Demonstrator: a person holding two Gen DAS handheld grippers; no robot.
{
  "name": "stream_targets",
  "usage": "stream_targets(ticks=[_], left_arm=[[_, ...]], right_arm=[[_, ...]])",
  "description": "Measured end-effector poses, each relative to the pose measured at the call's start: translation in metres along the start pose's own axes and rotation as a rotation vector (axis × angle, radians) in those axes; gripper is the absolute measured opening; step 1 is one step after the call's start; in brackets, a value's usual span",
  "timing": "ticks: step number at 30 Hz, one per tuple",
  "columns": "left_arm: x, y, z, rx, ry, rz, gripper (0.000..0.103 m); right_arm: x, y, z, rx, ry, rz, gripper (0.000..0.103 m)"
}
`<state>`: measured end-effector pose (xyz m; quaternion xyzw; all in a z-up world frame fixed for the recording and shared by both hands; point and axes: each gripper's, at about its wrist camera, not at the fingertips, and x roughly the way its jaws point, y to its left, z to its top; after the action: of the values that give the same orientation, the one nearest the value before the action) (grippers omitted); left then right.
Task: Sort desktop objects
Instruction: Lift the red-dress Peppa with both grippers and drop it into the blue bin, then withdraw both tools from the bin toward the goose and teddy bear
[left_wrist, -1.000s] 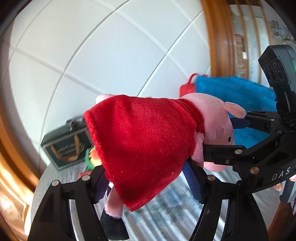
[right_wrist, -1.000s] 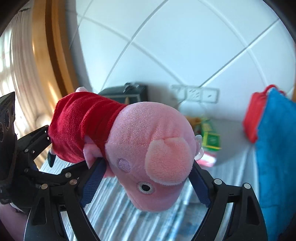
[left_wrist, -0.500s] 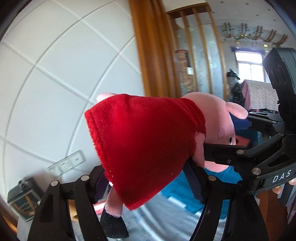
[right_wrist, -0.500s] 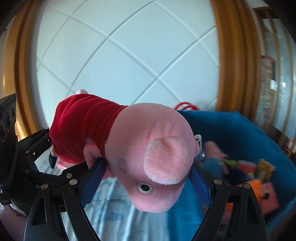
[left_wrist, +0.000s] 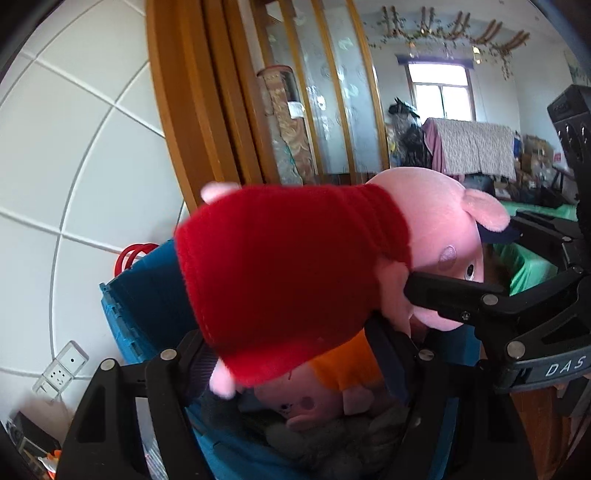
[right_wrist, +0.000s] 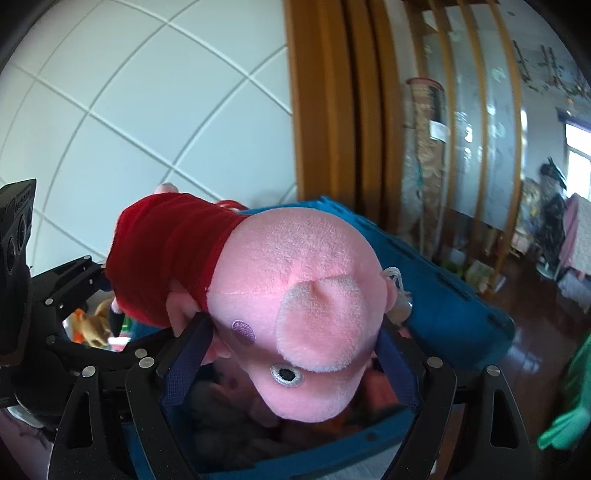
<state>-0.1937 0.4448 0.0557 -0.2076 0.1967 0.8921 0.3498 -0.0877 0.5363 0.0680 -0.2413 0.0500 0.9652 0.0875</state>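
Note:
A pink pig plush (left_wrist: 436, 229) in a red dress hangs level between both grippers. My left gripper (left_wrist: 291, 354) has the red dress between its pads; its jaws are opening, and the pads still touch the fabric. My right gripper (right_wrist: 293, 358) is shut on the plush's head (right_wrist: 306, 280), one blue pad on each side. Directly under the plush stands a blue bin (left_wrist: 147, 295) (right_wrist: 443, 306). Inside it lie another pink plush with an orange top (left_wrist: 332, 384) and a grey soft toy (left_wrist: 332, 443).
Behind the bin is a white tiled wall (left_wrist: 74, 147) with sockets (left_wrist: 61, 369) and a wooden door frame (right_wrist: 332, 110). A red handle (left_wrist: 133, 253) pokes up at the bin's far corner. Dark wooden floor (right_wrist: 535, 314) and a green object (right_wrist: 569, 406) lie to the right.
Both grippers have carried the plush sideways from above the table to above the blue bin. The bin's contents now show beneath the plush. The plush sits the same way between the pads.

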Motion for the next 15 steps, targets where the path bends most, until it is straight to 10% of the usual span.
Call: stream_targets(ticks=[15], left_arm=[[-0.008,0.016,-0.013,-0.064,-0.002,0.114,0.075]], right_arm=[[0.003,-0.001,-0.006,-0.048,-0.072,-0.198,0.103]])
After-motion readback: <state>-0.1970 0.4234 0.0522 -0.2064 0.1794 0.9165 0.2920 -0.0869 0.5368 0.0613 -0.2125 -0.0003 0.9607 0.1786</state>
